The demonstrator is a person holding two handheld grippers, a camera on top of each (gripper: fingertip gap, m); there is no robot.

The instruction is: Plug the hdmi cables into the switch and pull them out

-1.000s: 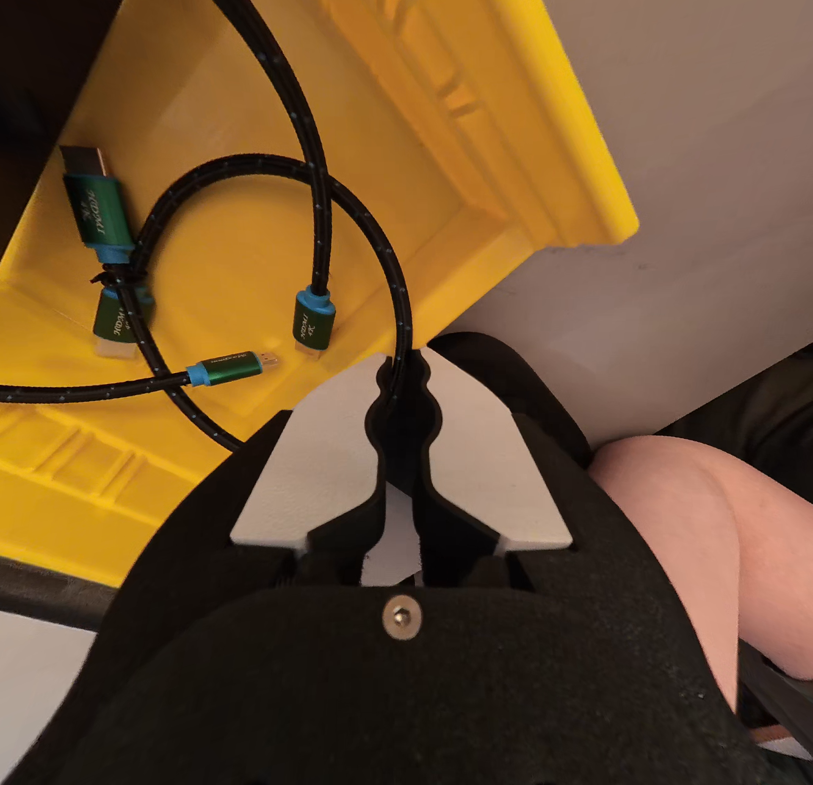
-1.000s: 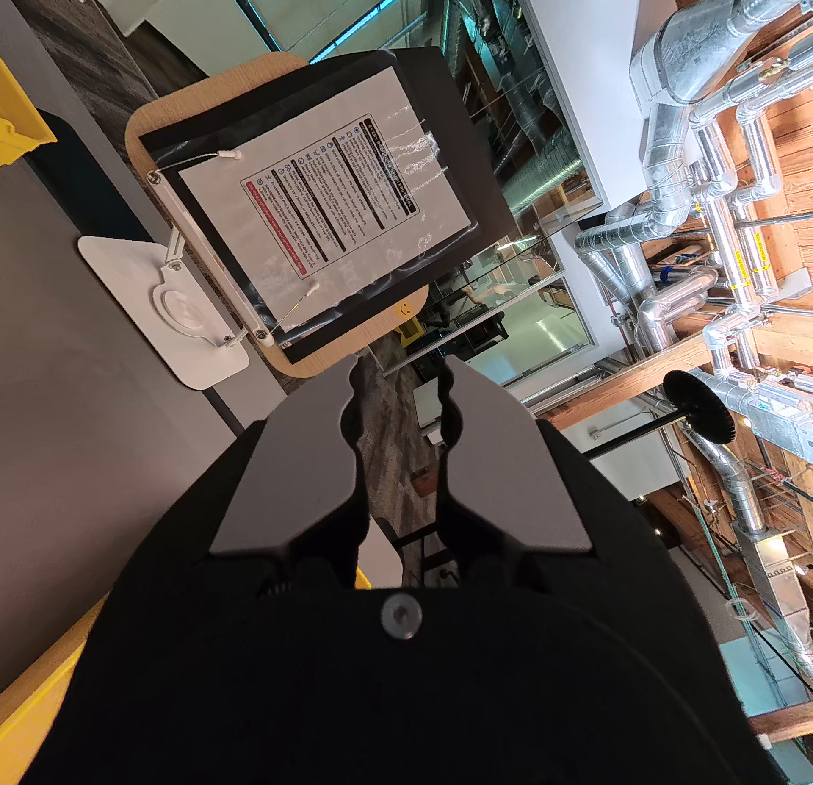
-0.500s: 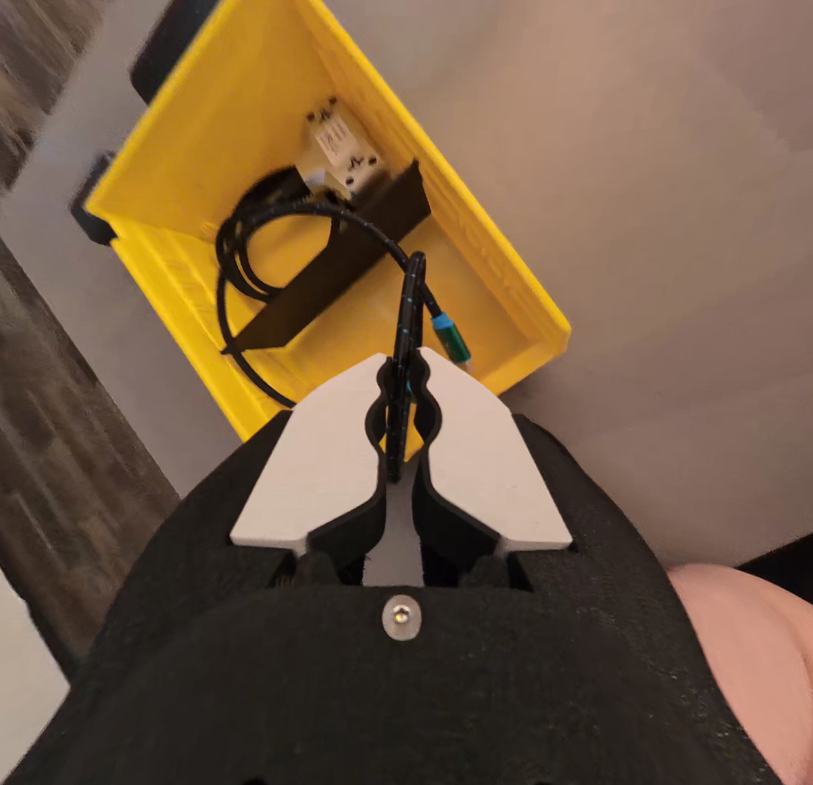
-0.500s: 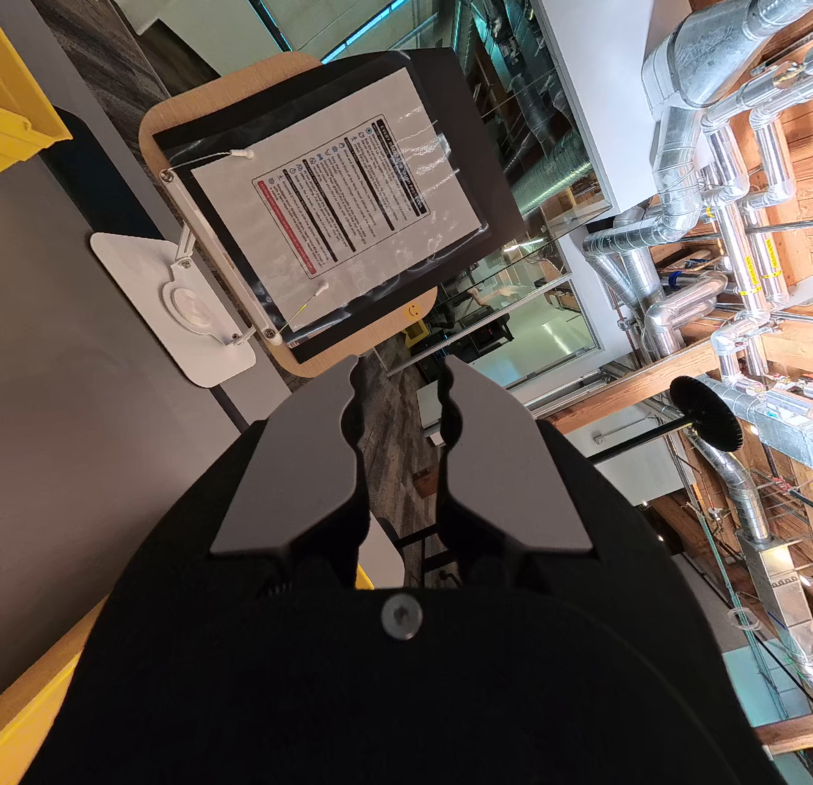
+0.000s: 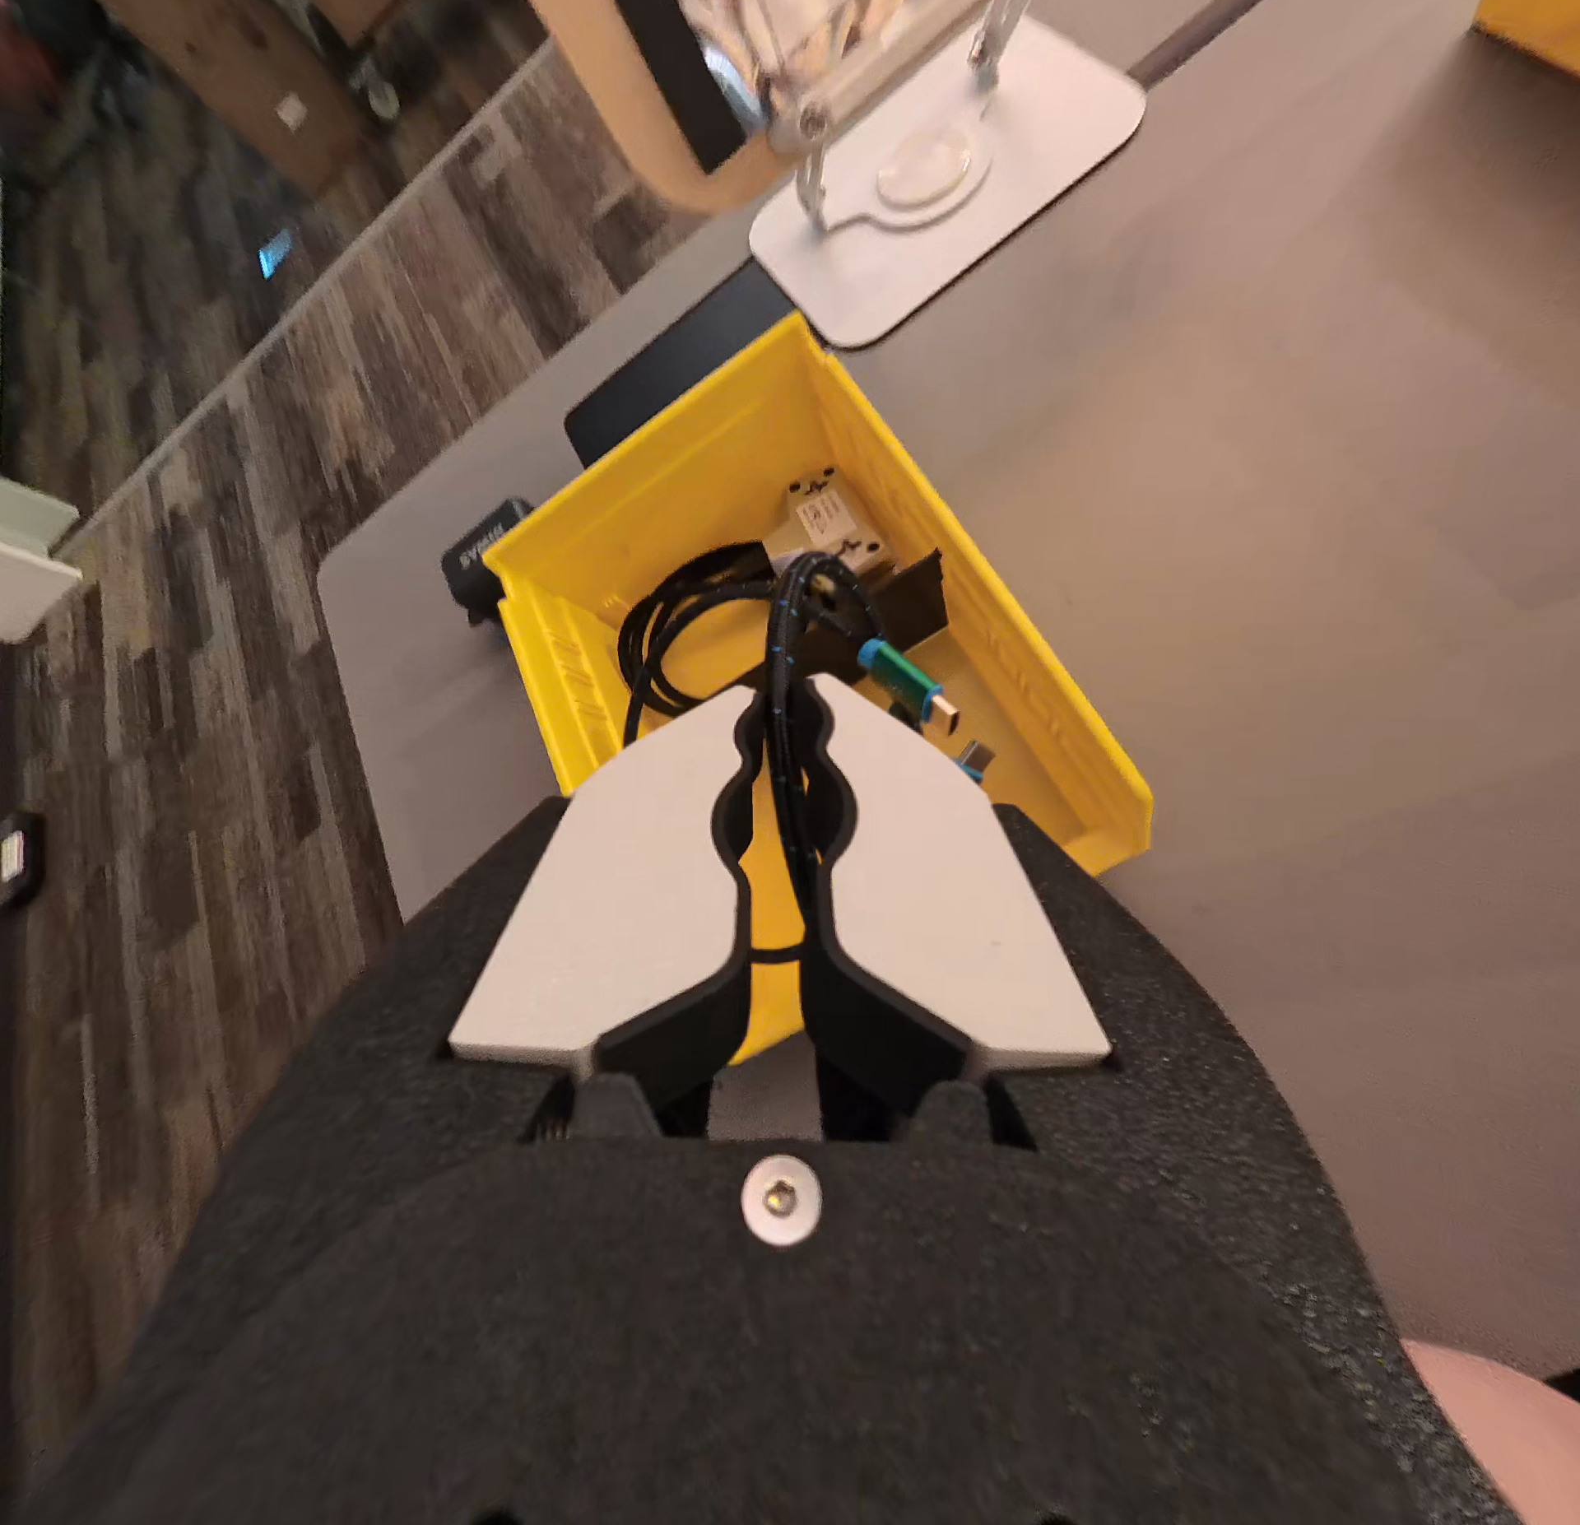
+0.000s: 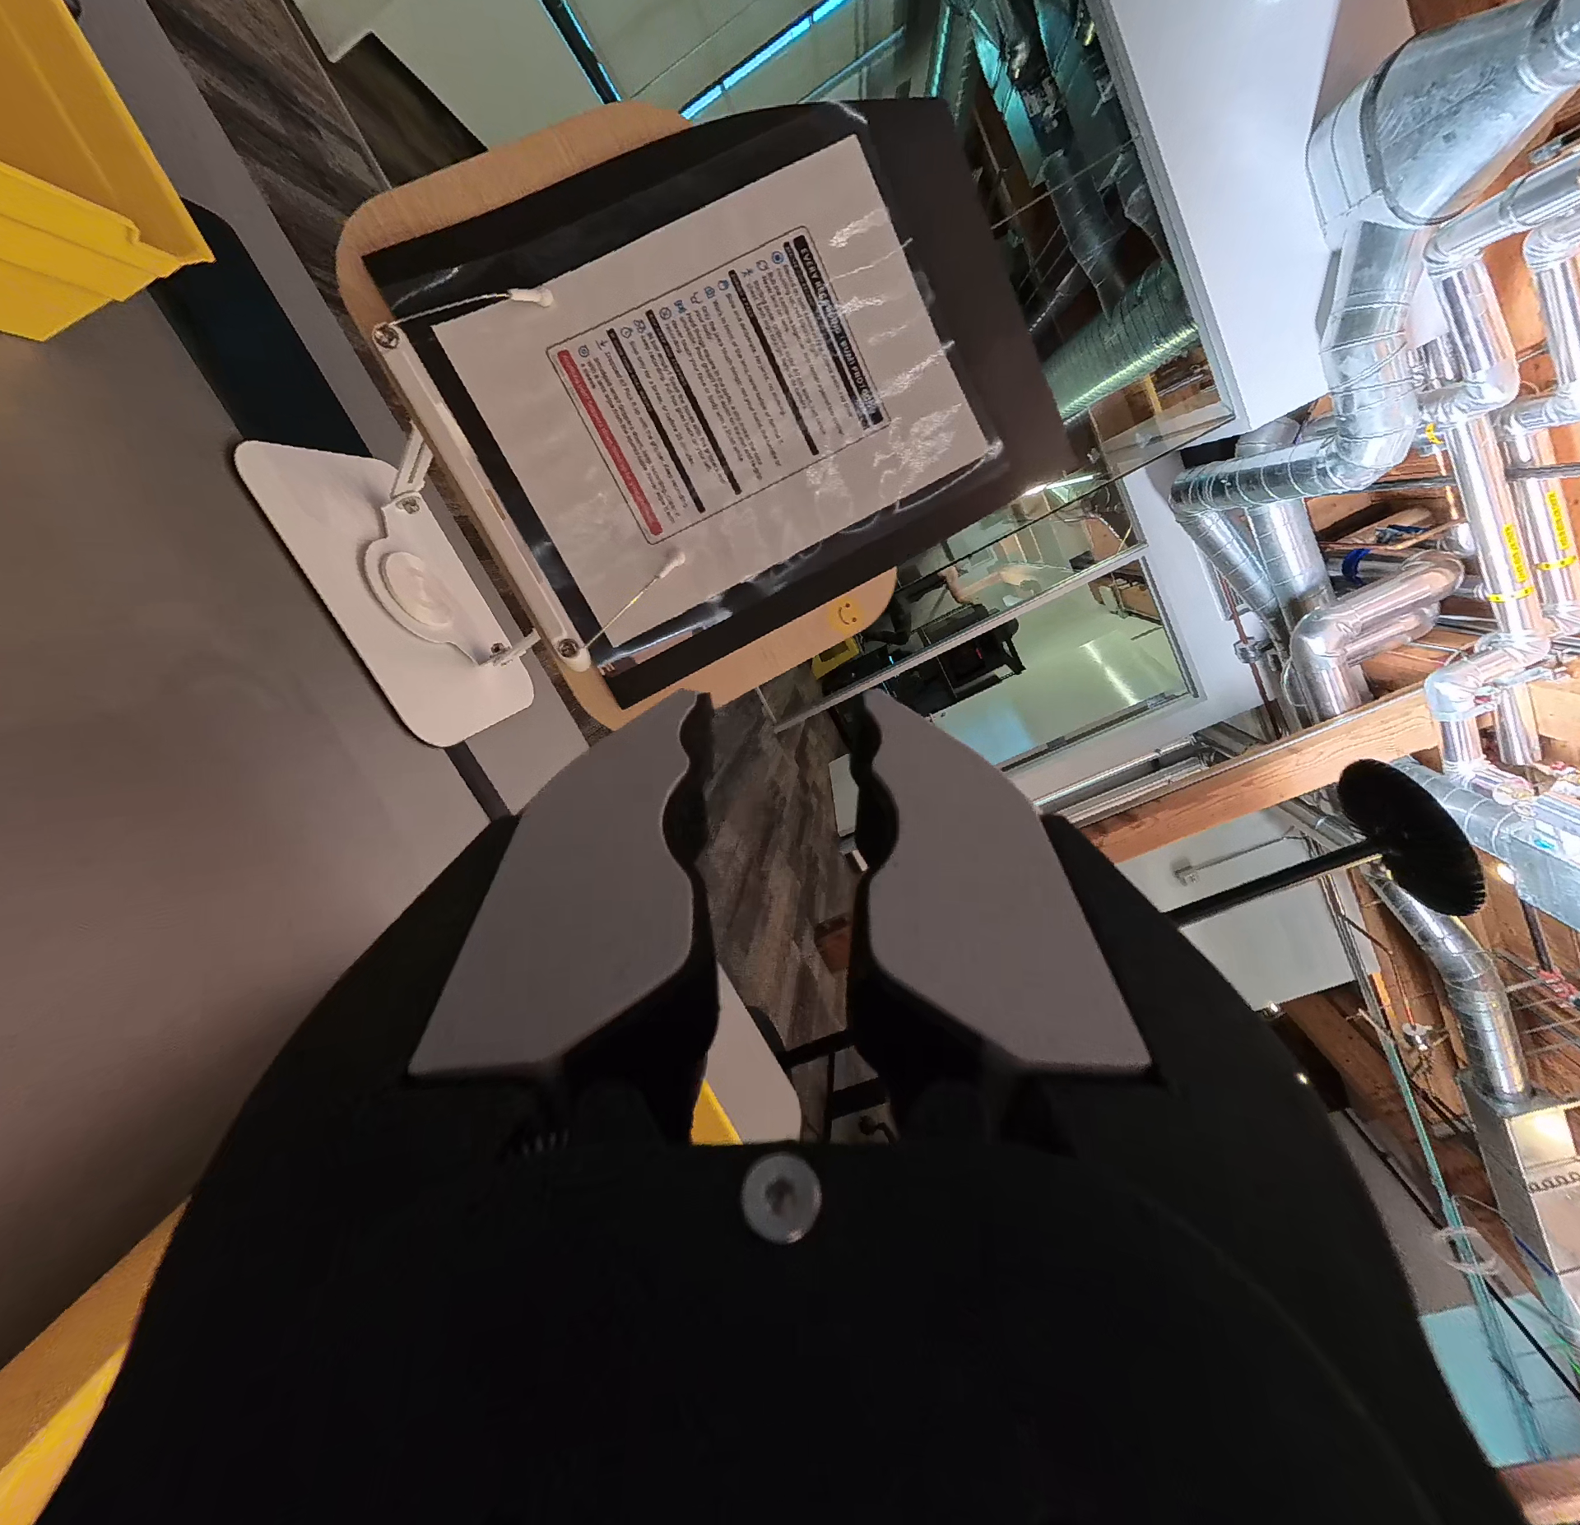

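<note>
grey bench (image 5: 1282, 543) | yellow bin (image 5: 1060, 697) holds switch (image 5: 825, 518) | left gripper (image 5: 782, 706) clamps braided HDMI cable (image 5: 787, 654), green plug (image 5: 906, 680) dangling | right gripper (image 6: 778, 731) agape, empty | nothing plugged yet

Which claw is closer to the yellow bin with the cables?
Left. The left claw hangs just above the bin, pinching a black cable from it. The right claw is open, pointing away at the sign stand.
</note>
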